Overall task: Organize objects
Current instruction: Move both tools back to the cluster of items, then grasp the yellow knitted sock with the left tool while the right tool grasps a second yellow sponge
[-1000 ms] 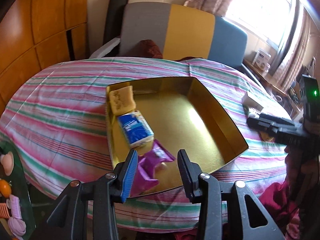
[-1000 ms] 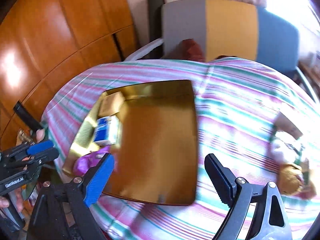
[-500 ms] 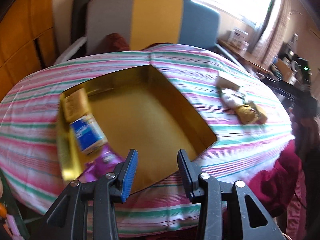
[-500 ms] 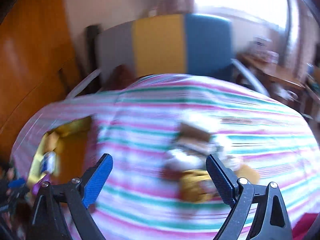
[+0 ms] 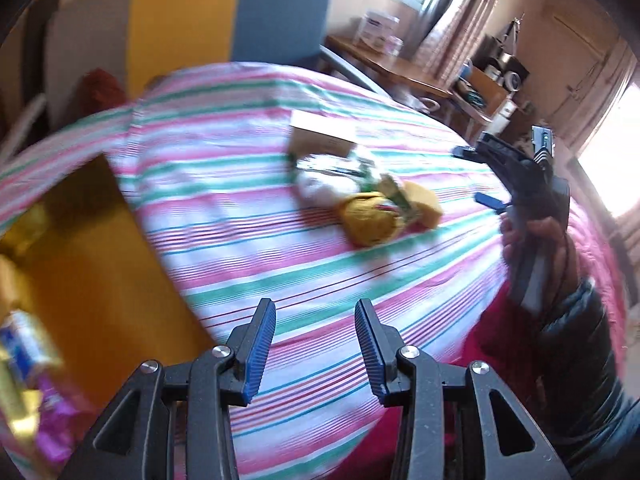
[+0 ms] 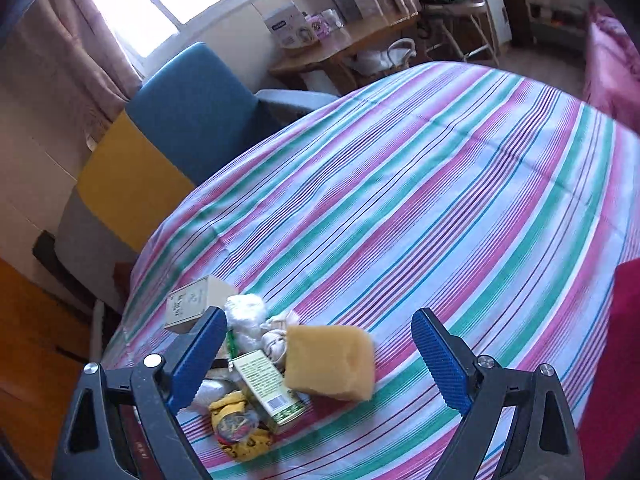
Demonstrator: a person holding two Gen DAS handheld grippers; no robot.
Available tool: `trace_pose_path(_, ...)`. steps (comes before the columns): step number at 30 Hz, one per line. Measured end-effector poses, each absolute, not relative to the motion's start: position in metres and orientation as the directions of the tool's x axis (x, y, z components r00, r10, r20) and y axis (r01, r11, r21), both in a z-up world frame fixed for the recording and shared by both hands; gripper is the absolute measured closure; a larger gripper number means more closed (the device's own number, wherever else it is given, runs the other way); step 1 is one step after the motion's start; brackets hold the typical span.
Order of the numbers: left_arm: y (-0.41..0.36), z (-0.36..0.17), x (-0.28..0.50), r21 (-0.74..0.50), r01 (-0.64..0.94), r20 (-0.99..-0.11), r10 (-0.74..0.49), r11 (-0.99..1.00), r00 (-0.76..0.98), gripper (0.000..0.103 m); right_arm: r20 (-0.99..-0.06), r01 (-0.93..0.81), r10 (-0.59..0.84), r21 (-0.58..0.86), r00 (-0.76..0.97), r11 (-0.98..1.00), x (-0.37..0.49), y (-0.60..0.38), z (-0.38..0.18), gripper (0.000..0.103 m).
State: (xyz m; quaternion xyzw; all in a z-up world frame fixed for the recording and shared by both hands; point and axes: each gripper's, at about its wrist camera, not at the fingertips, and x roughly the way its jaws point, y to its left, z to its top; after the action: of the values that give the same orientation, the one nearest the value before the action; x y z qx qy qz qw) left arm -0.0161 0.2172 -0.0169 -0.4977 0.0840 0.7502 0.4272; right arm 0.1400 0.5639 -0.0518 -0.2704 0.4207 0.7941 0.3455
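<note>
A pile of loose objects lies on the striped tablecloth: a yellow sponge (image 6: 330,362), a green-labelled box (image 6: 269,388), a yellow pouch (image 6: 240,434), a white bundle (image 6: 246,318) and a beige box (image 6: 196,300). My right gripper (image 6: 320,364) is open and empty, its jaws wide, just above the sponge. The pile also shows in the left wrist view (image 5: 372,208), with the right gripper (image 5: 516,176) to its right. My left gripper (image 5: 316,344) is open and empty over the cloth, short of the pile. The gold tray (image 5: 92,280) lies at the left with a blue packet (image 5: 24,348) and a purple packet (image 5: 52,420).
A blue, yellow and grey chair (image 6: 160,144) stands behind the table. A wooden side table (image 6: 340,48) with boxes is by the window. The table's near edge drops to red cloth (image 5: 400,432).
Both grippers have swung right, away from the gold tray toward the pile. The right gripper has come down close over the sponge. Both stay open and empty.
</note>
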Motion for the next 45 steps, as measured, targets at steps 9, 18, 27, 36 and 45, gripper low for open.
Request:
trace_pose_path(9,0.304,-0.048,-0.033,-0.436,-0.687,-0.806,0.591,-0.582,0.012,0.062,-0.715,-0.743,0.258,0.525,-0.65,-0.416,0.137,0.566,-0.058,0.007)
trace_pose_path(18,0.35,-0.086,-0.068,-0.55,-0.522,-0.792,0.606,-0.652,0.077,0.048,-0.701,-0.71,0.221,0.547,-0.678,-0.443,0.13,0.565,-0.058,0.006)
trace_pose_path(27,0.381,-0.108,-0.057,-0.415,-0.586,-0.856,0.517,-0.696,-0.007,0.056,-0.702,-0.703,0.213,0.537,-0.679,-0.466,0.125,0.564,-0.059,0.007)
trace_pose_path(36,0.311,-0.096,-0.032,-0.364,-0.651,-0.858,0.512,-0.666,-0.044,0.064,-0.728,-0.686,0.178,0.493,-0.662,-0.535,0.111,0.557,-0.059,0.029)
trace_pose_path(45,0.27,-0.098,0.004,-0.335,-0.705,-0.852,0.52,-0.625,-0.056,0.064,-0.79,-0.773,0.159,0.5,-0.592,-0.391,0.126,0.578,-0.083,0.029)
